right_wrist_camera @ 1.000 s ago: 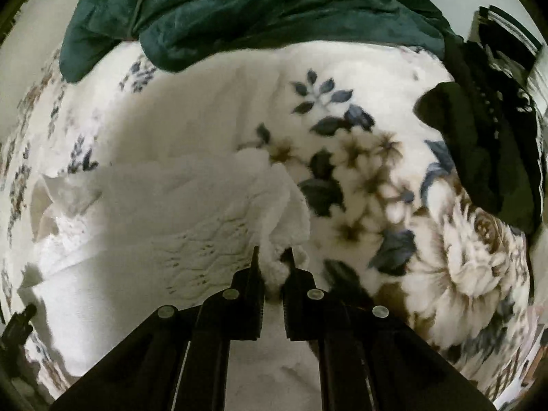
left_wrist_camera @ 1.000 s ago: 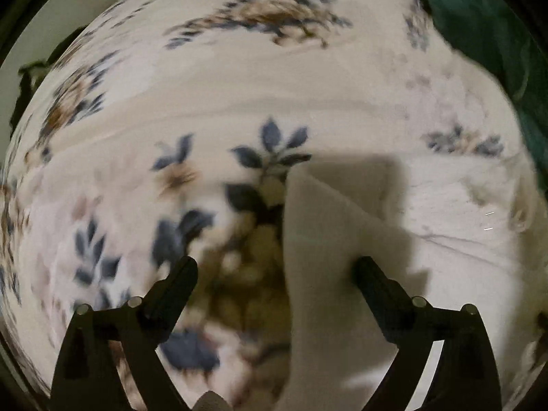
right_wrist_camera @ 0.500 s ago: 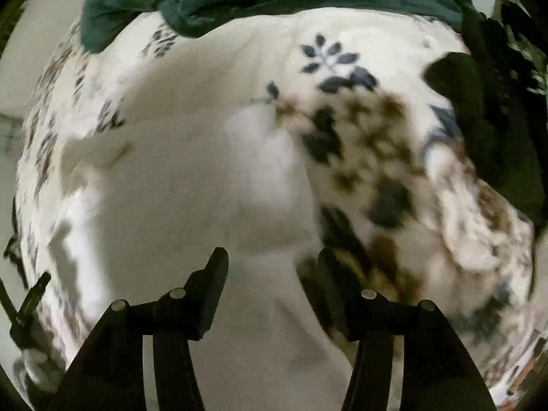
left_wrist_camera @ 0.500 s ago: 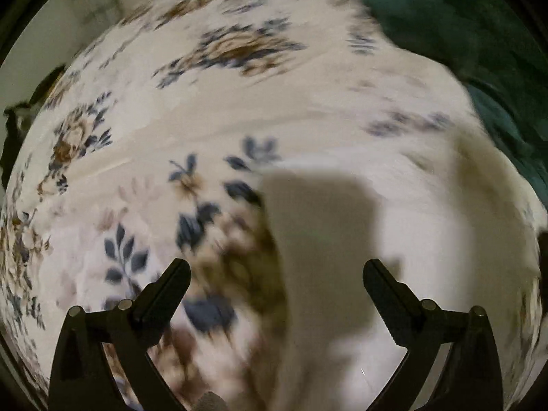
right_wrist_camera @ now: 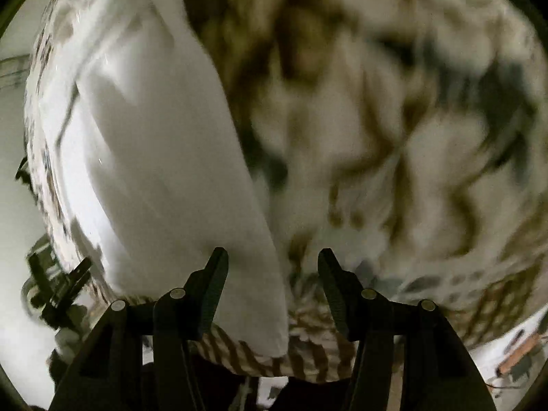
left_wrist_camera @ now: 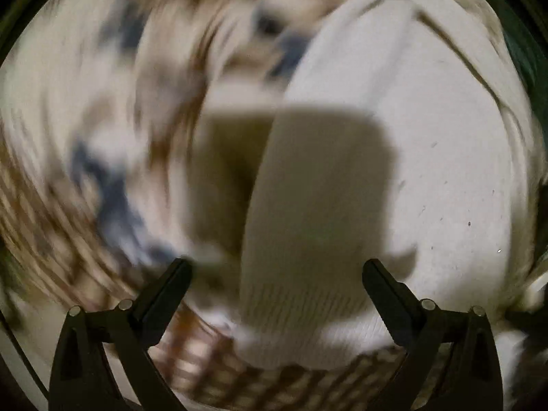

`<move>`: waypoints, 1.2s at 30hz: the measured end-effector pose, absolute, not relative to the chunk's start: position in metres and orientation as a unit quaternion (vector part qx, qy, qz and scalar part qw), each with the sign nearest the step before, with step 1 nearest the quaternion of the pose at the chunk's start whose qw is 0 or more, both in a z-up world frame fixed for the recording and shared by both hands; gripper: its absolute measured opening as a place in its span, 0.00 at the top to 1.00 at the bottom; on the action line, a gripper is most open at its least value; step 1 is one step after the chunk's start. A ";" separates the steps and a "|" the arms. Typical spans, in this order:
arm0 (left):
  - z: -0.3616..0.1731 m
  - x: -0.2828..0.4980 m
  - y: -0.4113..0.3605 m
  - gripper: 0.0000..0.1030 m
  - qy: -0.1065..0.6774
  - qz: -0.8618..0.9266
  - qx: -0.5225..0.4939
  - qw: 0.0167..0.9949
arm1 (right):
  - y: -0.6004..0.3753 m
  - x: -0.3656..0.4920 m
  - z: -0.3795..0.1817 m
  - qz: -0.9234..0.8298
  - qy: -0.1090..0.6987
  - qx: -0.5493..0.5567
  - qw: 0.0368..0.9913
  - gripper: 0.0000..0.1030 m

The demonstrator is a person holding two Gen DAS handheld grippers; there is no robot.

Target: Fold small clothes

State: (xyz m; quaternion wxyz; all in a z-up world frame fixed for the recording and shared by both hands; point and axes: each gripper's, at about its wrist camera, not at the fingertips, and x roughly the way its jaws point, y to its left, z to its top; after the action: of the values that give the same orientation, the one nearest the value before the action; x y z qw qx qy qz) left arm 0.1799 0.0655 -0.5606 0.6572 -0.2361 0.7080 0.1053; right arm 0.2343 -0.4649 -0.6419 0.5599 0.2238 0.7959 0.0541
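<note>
**Both grippers let go, white garment lies flat on the floral spread**

Since a second ago the right gripper has released the bunched edge of the white knit garment it was pinching; its jaws now stand apart with nothing between them, the left finger over the cloth and the right finger over the bedding. Both cameras have swung nearer and lower, and the floral blanket is smeared by motion blur in each view.

The left gripper is spread wide as before, holding nothing. Between its fingers and beyond them lies the garment, a smooth pale panel filling the right half of the left wrist view, with a ribbed hem at its near end. A blocky shadow falls across the cloth and the blanket beside it.

In the right wrist view the garment lies as a long flat strip on the left side, its near corner reaching the blanket's checked border. It looks folded over on itself, though the blur makes that hard to confirm. A dark green cloth shows at the far right edge of the left view.
</note>
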 end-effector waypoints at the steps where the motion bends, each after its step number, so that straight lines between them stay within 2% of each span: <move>1: -0.563 0.174 0.067 0.30 0.699 0.109 -0.254 0.659 | -0.462 0.223 -0.650 0.065 0.796 0.237 0.553 0.45; 2: -0.561 0.169 0.067 0.61 0.685 0.120 -0.256 0.671 | -0.460 0.217 -0.655 0.075 0.794 0.248 0.551 0.48; 3: -0.558 0.167 0.066 0.86 0.679 0.119 -0.255 0.677 | -0.457 0.209 -0.657 0.085 0.788 0.257 0.553 0.56; 4: -0.553 0.166 0.065 0.93 0.674 0.117 -0.256 0.683 | -0.455 0.202 -0.657 0.089 0.780 0.265 0.559 0.89; 5: -0.544 0.164 0.064 0.94 0.665 0.118 -0.254 0.693 | -0.453 0.196 -0.657 0.091 0.777 0.276 0.559 0.93; 11: -0.509 0.158 0.067 0.95 0.660 0.113 -0.208 0.713 | -0.453 0.172 -0.625 0.059 0.768 0.264 0.581 0.95; 16: -0.532 0.161 0.081 0.94 0.685 0.105 -0.190 0.696 | -0.458 0.171 -0.627 0.035 0.786 0.223 0.575 0.95; 19: -0.530 0.176 0.067 0.90 0.695 0.096 -0.158 0.695 | -0.452 0.182 -0.650 0.046 0.805 0.209 0.553 0.92; 21: -0.513 0.179 0.045 0.89 0.697 0.095 -0.112 0.702 | -0.450 0.195 -0.655 0.062 0.815 0.213 0.535 0.76; 22: -0.506 0.181 0.038 0.88 0.695 0.095 -0.095 0.706 | -0.451 0.199 -0.652 0.071 0.816 0.218 0.531 0.61; 23: -0.492 0.178 0.027 0.78 0.689 0.100 -0.067 0.715 | -0.455 0.204 -0.644 0.085 0.811 0.228 0.532 0.45; 24: -0.478 0.179 0.014 0.65 0.681 0.109 -0.033 0.723 | -0.462 0.209 -0.634 0.094 0.804 0.233 0.538 0.40; 25: -0.468 0.180 0.004 0.27 0.674 0.116 -0.012 0.729 | -0.467 0.212 -0.625 0.100 0.800 0.235 0.544 0.37; 26: -0.457 0.180 -0.008 0.05 0.666 0.122 -0.002 0.736 | -0.474 0.216 -0.615 0.106 0.796 0.236 0.548 0.37; 32: -0.420 0.200 -0.122 0.05 0.638 0.040 -0.028 0.769 | -0.541 0.259 -0.566 0.108 0.772 0.245 0.577 0.37; 36: -0.449 0.201 -0.235 0.05 0.660 -0.072 -0.039 0.747 | -0.571 0.315 -0.545 0.115 0.751 0.241 0.604 0.37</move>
State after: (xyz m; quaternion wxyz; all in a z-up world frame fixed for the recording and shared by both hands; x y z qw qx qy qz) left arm 0.2012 -0.2353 -0.4486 0.7467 -0.0385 0.6601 -0.0720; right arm 0.3146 -0.5706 -0.5453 0.6038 0.2407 0.7512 0.1149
